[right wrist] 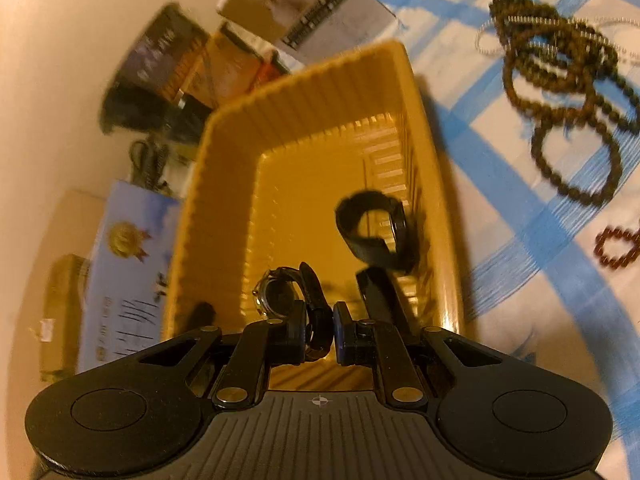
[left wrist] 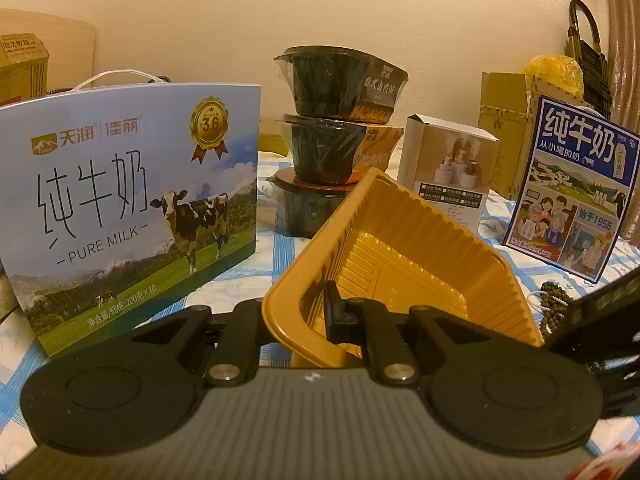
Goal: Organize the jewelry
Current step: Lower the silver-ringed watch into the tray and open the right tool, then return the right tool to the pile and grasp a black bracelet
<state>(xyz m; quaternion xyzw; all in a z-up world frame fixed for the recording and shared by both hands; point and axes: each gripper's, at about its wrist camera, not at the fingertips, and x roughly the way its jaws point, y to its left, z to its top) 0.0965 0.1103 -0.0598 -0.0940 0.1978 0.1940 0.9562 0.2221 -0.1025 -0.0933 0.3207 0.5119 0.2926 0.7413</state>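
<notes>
In the left wrist view my left gripper (left wrist: 316, 312) is shut on the near rim of a yellow ribbed plastic tray (left wrist: 400, 248), which is tipped up toward the camera. In the right wrist view my right gripper (right wrist: 330, 328) hovers over the same tray (right wrist: 224, 184), shut on the black strap of a round-faced wristwatch (right wrist: 280, 296). A second black watch (right wrist: 376, 232) lies curled inside the tray. Brown bead strands (right wrist: 560, 92), a thin white bead strand (right wrist: 492, 36) and a red bead bracelet (right wrist: 618, 246) lie on the cloth right of the tray.
A blue-checked tablecloth (right wrist: 520, 240) covers the table. A large milk carton box (left wrist: 128, 208) stands left of the tray, with stacked black bowls (left wrist: 328, 120) behind it. A small white box (left wrist: 448, 172) and a blue milk box (left wrist: 572, 184) stand to the right. The wall is close behind.
</notes>
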